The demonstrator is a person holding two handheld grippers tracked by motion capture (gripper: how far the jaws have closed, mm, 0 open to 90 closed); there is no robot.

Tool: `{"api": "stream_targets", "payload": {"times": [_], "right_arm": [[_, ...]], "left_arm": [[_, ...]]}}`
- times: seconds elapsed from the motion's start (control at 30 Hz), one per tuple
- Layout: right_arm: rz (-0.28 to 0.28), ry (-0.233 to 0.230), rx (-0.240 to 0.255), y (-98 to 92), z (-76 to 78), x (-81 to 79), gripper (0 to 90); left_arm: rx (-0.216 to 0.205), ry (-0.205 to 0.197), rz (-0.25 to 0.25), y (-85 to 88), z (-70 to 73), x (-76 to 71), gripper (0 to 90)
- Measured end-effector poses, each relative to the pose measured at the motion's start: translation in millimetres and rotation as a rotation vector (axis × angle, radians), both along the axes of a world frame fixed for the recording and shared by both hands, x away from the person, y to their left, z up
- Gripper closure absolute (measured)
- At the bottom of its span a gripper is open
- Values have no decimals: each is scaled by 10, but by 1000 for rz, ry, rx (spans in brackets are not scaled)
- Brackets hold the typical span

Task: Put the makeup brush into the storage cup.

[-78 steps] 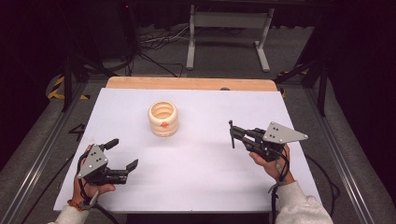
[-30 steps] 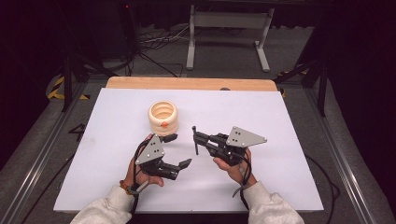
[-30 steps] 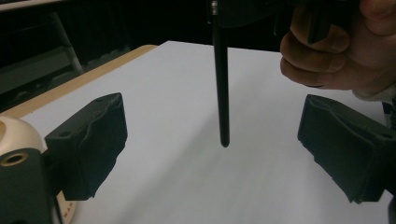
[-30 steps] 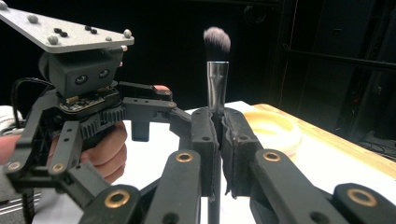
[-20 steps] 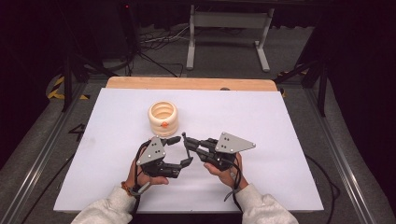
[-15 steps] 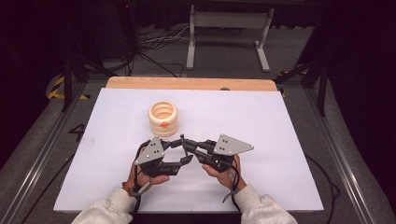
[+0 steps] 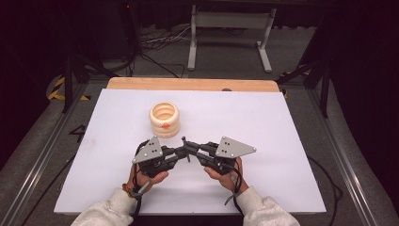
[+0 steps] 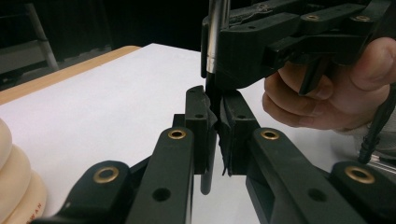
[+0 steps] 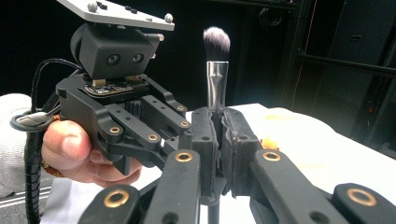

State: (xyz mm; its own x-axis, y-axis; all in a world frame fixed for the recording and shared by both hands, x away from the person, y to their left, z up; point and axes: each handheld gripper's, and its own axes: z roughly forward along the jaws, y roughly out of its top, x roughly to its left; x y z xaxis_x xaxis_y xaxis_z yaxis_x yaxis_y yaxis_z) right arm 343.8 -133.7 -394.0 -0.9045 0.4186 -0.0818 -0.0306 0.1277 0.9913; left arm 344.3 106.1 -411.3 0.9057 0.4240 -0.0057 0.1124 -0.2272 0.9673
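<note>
Work item: makeup brush, held upright above the table between the two grippers; bristle head on top, metal ferrule below it, dark handle running down.
Brush location: near the middle of the white table surface, just in front of the stacked rings, clear of the table top.
Right gripper: clenched on the makeup brush; in the right gripper view both pads press the brush just under the ferrule.
Left gripper: jaws have just been closing with the brush handle between them; in the left gripper view they now clamp the handle, whose lower end sticks out beneath the pads.
Gripper relation: tips meet at the brush, the right gripper's grasp sitting higher on the shaft than the left's.
Hands: left hand and right hand each wrap a gripper body from below; light sleeves enter from the lower edge.
Stacked rings: cream-coloured ring stack with a small orange mark on its front, standing on the table beyond the grippers, apart from them.
Table edge: wooden strip along the far side.
</note>
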Motion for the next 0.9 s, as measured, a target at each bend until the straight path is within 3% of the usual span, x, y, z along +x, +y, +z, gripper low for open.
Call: {"api": "stream_targets", "payload": {"times": [0.37,0.63,0.9], "right_arm": [[-3,15,-1,-2,-31,16,839],[4,13,-21,-26,-18,-6,716],[-49,-21,-86,-179,30,-73,552]], "left_arm": [[58,-34,19,-6,3,-5,839],[67,-46,47,59,7,29,839],[78,-53,73,126,37,57,840]]}}
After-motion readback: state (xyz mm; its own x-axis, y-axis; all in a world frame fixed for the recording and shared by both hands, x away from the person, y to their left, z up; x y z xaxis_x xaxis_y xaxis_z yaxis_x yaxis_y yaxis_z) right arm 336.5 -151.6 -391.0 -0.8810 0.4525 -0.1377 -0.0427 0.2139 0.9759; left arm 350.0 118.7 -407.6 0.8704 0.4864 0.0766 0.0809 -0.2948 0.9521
